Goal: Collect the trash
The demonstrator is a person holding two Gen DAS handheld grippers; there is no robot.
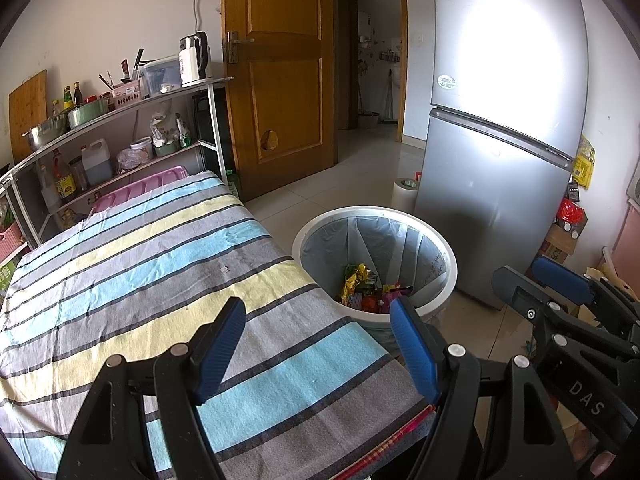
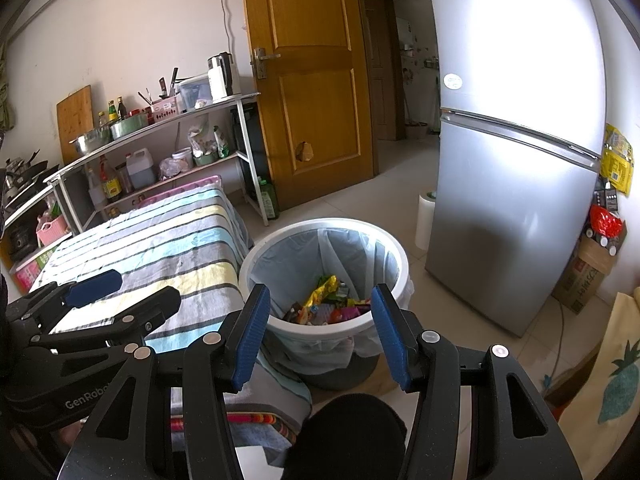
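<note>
**Both grippers empty beside the bin**

Left wrist: the left gripper point(image 1: 318, 344) tilted down over the striped cloth point(image 1: 132, 264), jaws wide, holding nothing. Crinkled wrappers point(image 1: 370, 286) lay in the round white bin point(image 1: 450, 264) beyond its right finger.

Right wrist: the right gripper point(image 2: 318, 334) hung wide and empty, with the wrappers point(image 2: 328, 304) in the lined bin point(image 2: 400, 260) between its ribbed blue pads point(image 2: 252, 336).

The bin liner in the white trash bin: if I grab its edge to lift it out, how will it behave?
Probably floppy: the bin liner hangs in loose folds inside the white trash bin. Likely light, since only a shallow layer of wrappers sits at the bottom. The film looks thin and translucent, so it may slip or stretch between the pads.
</note>
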